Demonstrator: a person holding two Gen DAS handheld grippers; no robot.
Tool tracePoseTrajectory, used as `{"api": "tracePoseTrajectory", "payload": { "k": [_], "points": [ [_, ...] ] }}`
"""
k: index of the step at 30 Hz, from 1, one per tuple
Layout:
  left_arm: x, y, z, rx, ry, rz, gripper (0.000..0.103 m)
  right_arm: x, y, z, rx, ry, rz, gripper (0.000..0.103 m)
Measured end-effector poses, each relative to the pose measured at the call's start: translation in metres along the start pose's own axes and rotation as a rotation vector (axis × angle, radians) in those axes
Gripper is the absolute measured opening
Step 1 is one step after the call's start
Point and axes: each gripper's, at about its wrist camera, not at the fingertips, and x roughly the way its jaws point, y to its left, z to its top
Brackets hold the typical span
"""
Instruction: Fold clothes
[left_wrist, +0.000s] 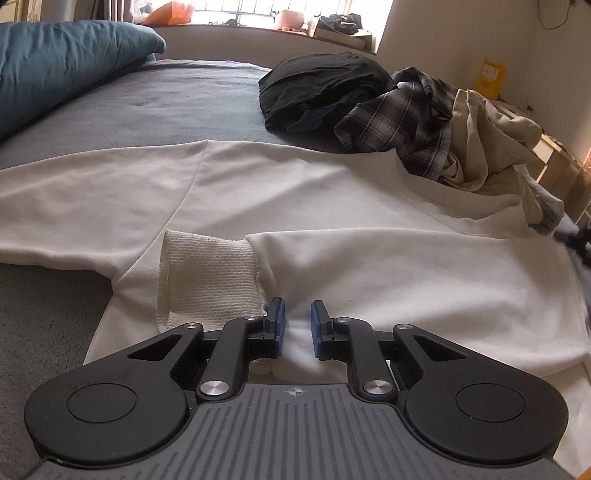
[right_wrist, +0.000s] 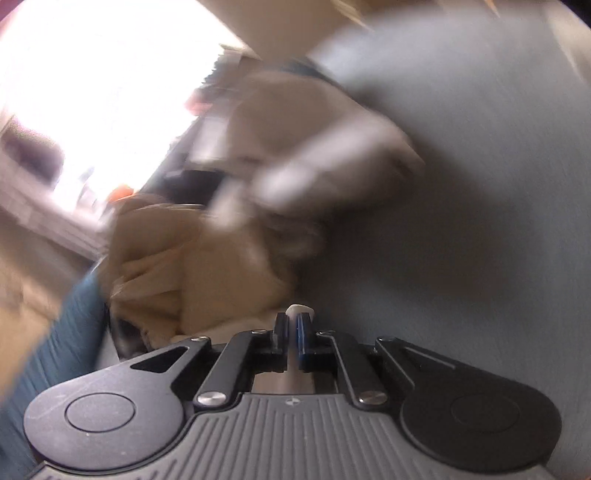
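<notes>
A grey bed (left_wrist: 155, 99) carried a white sweatshirt (left_wrist: 295, 192) spread flat, one ribbed cuff (left_wrist: 210, 273) folded across its body, beside a heap of plaid, black and beige clothes (left_wrist: 406, 122). The left claw (left_wrist: 297, 325) hovered over the white cloth with pads slightly apart; the right claw (right_wrist: 294, 325) was clamped on a white fabric edge (right_wrist: 300, 309).

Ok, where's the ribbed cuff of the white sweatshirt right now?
In the left wrist view, the ribbed cuff lies folded onto the white sweatshirt, lower left of centre, just ahead and left of the left tool.
</notes>
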Motion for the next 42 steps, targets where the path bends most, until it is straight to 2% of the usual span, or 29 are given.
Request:
{"api": "tracePoseTrajectory", "payload": {
  "k": [3,7,11,15,18,19,20,22,25,27,28,29,31,32,35,38,42],
  "points": [
    [0.000,0.000,0.000,-0.001,-0.001,0.002,0.016,0.003,0.024,0.000,-0.166,-0.021,-0.045,0.004],
    [0.000,0.000,-0.001,0.000,-0.001,0.003,0.016,0.014,0.022,-0.004,-0.263,-0.006,-0.135,0.004],
    [0.000,-0.001,-0.001,0.014,-0.002,0.006,0.016,0.024,-0.002,-0.007,-0.171,0.035,-0.185,0.007],
    [-0.001,-0.004,-0.001,0.041,-0.008,0.015,0.016,0.001,-0.014,-0.002,-0.053,-0.054,-0.222,0.009],
    [-0.002,-0.005,-0.001,0.044,-0.010,0.014,0.016,-0.025,-0.015,0.000,-0.026,-0.045,-0.197,0.012],
    [-0.002,-0.005,-0.001,0.044,-0.010,0.013,0.016,-0.034,-0.013,-0.002,-0.029,-0.021,-0.184,0.020],
    [-0.002,-0.005,-0.001,0.044,-0.011,0.012,0.016,-0.042,-0.010,-0.007,-0.039,0.014,-0.170,0.033],
    [-0.002,-0.004,-0.001,0.043,-0.011,0.009,0.016,-0.057,-0.005,-0.020,-0.051,0.098,-0.141,0.039],
    [-0.003,-0.004,-0.003,0.042,-0.016,0.008,0.016,-0.072,-0.002,-0.053,-0.065,0.233,-0.135,0.039],
    [-0.003,-0.004,-0.003,0.041,-0.018,0.010,0.016,-0.082,-0.003,-0.077,-0.076,0.283,-0.155,0.039],
    [-0.004,-0.004,-0.003,0.040,-0.018,0.014,0.016,-0.086,-0.002,-0.089,-0.091,0.294,-0.164,0.036],
    [-0.005,-0.005,-0.003,0.040,-0.018,0.019,0.016,-0.090,0.001,-0.099,-0.126,0.291,-0.181,0.027],
    [-0.007,-0.007,-0.004,0.049,-0.021,0.031,0.017,-0.091,0.012,-0.114,-0.267,0.275,-0.267,0.013],
    [-0.008,-0.008,-0.005,0.052,-0.022,0.038,0.017,-0.092,0.020,-0.115,-0.318,0.254,-0.304,0.009],
    [-0.011,-0.008,-0.006,0.057,-0.025,0.052,0.017,-0.095,0.041,-0.111,-0.416,0.166,-0.387,0.011],
    [-0.013,-0.008,-0.008,0.072,-0.031,0.072,0.017,-0.088,0.061,-0.101,-0.448,0.074,-0.338,0.011],
    [-0.014,-0.008,-0.009,0.077,-0.036,0.088,0.016,-0.050,0.082,-0.095,-0.487,0.044,-0.270,0.010]
  ]
}}
